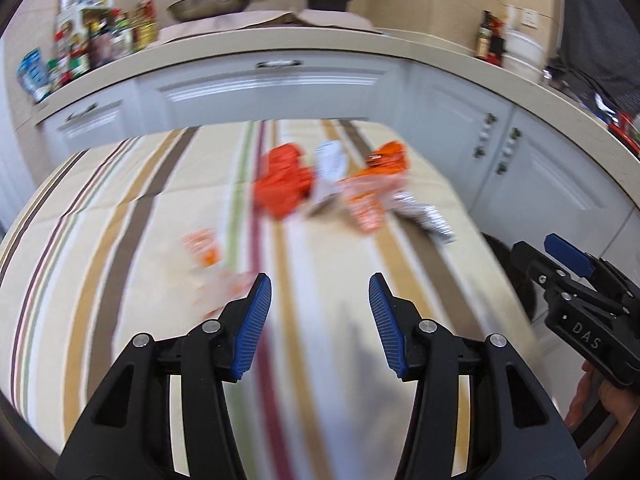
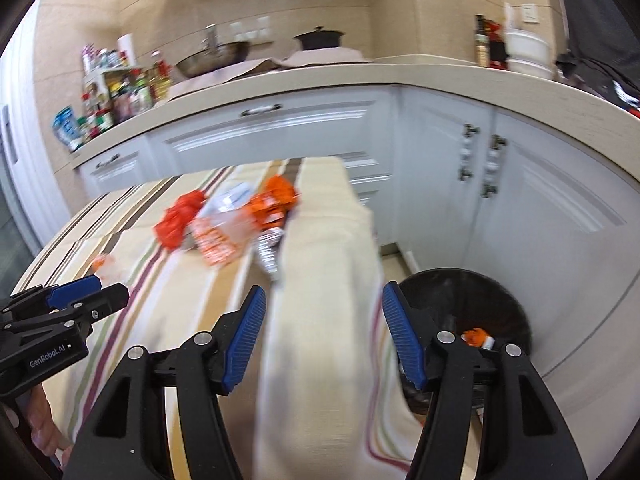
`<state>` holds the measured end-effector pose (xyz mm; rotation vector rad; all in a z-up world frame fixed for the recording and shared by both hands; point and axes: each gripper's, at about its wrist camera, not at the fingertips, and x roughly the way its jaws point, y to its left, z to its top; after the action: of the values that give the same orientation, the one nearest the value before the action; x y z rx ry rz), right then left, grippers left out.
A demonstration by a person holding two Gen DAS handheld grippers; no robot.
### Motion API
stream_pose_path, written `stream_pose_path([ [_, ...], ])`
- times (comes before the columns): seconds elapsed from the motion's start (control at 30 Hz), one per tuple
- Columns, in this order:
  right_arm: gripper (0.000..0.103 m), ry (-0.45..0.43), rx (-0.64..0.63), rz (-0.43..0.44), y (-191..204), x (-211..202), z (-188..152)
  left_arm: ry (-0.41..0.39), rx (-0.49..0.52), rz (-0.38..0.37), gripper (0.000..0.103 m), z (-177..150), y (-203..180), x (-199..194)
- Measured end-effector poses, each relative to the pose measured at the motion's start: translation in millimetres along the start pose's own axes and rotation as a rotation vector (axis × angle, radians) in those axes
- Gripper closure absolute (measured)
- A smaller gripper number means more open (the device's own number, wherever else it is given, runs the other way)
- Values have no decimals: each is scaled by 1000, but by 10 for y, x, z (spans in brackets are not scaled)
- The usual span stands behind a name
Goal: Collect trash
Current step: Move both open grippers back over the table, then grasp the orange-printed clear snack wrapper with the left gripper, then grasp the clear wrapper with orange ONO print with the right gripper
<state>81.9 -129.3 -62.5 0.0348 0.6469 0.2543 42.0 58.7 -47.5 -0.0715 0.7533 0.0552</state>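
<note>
Both my grippers, left (image 1: 320,320) and right (image 2: 324,336), fingers part-open w/ nothing between; approach far orange wrappers (image 1: 284,184) low, grip one, then bin (image 2: 516,312) at right.

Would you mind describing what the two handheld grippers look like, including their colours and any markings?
Both are black plastic, scissor-like frames with silver rivets and ribbed blue finger pads. Seen from the side, the right gripper carries white "DAS" lettering, and the left gripper reads "GenRobot.AI". No cables or sleeves show.
</note>
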Motion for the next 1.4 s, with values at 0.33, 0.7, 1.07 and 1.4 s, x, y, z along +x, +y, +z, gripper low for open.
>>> stream_pose_path([
  [0.33,43,39,-58,40,340,86,-53,21,-74,55,54,-146,505,4],
  [0.7,42,53,-64,41,364,138,-18,26,-97,65,54,-4,608,219],
  [1.07,41,67,-61,51,352,199,26,34,-59,41,90,12,553,329],
  [1.4,42,67,-70,81,430,354,185,21,-69,27,92,49,576,297],
])
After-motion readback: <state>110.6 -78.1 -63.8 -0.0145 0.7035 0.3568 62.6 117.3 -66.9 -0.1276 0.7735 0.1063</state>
